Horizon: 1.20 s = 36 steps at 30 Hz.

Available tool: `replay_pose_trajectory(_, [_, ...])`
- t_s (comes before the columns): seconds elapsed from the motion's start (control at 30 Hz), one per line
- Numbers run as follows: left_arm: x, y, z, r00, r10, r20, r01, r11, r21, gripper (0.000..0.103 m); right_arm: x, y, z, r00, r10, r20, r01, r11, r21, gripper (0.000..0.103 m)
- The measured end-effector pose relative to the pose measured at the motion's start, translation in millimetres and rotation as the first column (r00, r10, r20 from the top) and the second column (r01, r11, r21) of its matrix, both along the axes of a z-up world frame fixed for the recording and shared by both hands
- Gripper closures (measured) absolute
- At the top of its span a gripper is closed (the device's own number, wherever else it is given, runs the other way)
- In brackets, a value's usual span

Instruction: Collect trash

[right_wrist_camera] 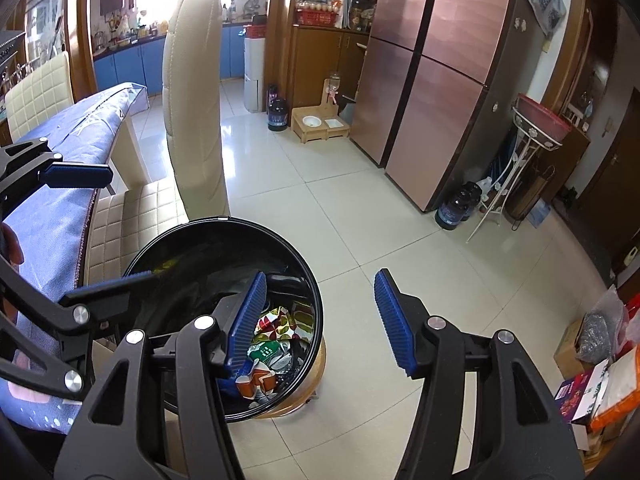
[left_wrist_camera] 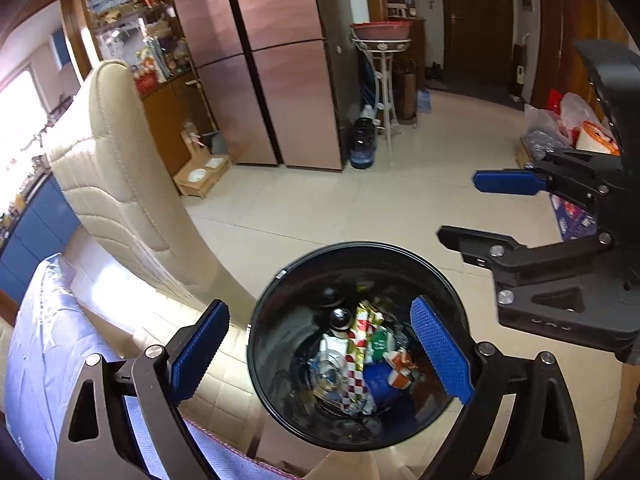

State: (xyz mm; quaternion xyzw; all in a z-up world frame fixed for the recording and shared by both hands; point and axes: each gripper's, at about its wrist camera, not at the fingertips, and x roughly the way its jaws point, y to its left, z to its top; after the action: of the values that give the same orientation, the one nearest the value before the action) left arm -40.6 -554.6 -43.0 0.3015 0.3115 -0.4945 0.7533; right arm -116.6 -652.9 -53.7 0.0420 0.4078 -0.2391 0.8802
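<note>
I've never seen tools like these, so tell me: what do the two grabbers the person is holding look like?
Both look alike. The left gripper and the right gripper are matte black frames with triangular cut-outs and round silver bolt heads at the pivots. Each carries two flat fingers faced with bright blue, ribbed rubber-like pads. No cables, sleeves or readable markings show.

Left gripper: matte black angular arms with triangular cut-outs, silver round screw heads at pivots, ribbed blue pads. Right gripper, lower frame: same black build, silver screws, ridged blue pads.
</note>
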Motion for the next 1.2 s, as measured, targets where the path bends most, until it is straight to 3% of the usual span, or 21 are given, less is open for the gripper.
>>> replay_pose_trajectory(0.67, [-3.2, 4.0, 3.2, 1.0, -0.013, 0.002, 0.013, 1.0, -0.005, 0.013, 1.1, 1.1, -0.4, 1.0, -0.007, 0.003, 0.007, 1.0, -0.003, 0.041])
replay_pose_trajectory(1.2, [6.2, 6.3, 2.0, 0.997, -0.003, -0.082, 0.003, 1.0, -0.01, 0.013, 0.8, 1.1, -0.5, 1.0, -0.006, 0.009, 0.006, 1.0, 0.019, 0.039])
